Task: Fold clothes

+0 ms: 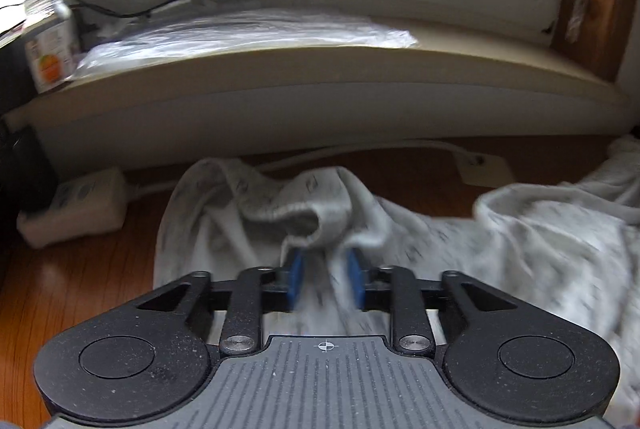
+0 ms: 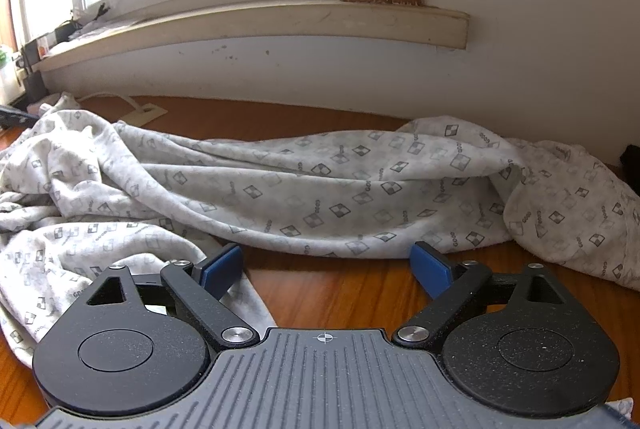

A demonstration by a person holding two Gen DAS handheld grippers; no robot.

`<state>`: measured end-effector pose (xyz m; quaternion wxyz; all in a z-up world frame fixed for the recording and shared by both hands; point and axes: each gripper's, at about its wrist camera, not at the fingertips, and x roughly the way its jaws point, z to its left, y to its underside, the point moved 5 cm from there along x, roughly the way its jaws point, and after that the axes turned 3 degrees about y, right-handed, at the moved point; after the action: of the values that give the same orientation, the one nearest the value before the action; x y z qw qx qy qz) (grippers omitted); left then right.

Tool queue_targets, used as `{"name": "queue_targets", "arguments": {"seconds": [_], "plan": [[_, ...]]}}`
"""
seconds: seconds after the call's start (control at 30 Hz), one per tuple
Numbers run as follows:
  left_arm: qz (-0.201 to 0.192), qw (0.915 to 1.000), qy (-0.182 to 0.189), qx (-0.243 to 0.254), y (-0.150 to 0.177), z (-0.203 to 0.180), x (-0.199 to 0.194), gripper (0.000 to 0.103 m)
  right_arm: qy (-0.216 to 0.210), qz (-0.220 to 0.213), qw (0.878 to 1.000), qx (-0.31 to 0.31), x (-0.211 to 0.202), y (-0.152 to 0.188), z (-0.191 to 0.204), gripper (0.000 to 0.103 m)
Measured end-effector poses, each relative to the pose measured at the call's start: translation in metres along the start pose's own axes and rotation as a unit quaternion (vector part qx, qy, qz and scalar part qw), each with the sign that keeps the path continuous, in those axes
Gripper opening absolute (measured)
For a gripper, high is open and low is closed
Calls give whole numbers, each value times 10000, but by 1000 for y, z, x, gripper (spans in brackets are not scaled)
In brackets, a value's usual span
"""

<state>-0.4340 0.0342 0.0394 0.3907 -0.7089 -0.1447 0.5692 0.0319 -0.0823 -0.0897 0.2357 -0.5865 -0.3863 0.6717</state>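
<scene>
Your left gripper (image 1: 325,275) hovers partly open, its blue pads (image 1: 296,279) straddling a soft grey-white ribbed cuff without pinching it. Your right gripper (image 2: 326,269) gapes wide, empty, over the glossy wooden table (image 2: 340,293). The crumpled cotton garment (image 2: 304,197) sprawls across the table (checkered diamonds, "GOOD" printed repeatedly).

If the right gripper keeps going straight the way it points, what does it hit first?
Probably the garment: its near edge lies across the table just ahead of the open right gripper. Depth is unclear.
</scene>
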Motion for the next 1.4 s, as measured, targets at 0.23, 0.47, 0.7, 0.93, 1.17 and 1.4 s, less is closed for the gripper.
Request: {"name": "queue_targets", "arguments": {"seconds": [0.23,0.47,0.7,0.93,1.17,1.4], "plan": [[-389,9990,-218,-62,-15,15,7,0,-19,-2,10000,13,0,0,0,91],[-952,9872,-1174,-518,-28,68,-30,0,-6,3,10000,1,0,0,1,91],[-711,9850,-1404,-702,-2,82,-26,11,13,7,10000,-18,0,0,1,91],[-915,9889,-1088,-436,-6,41,-39,41,7,7,10000,-16,0,0,1,91],[-880,9959,-50,186,-18,-41,-9,49,-5,6,10000,-5,0,0,1,91],[-537,9915,915,748,-17,-88,14,61,-59,-6,10000,55,0,0,-1,92]]}}
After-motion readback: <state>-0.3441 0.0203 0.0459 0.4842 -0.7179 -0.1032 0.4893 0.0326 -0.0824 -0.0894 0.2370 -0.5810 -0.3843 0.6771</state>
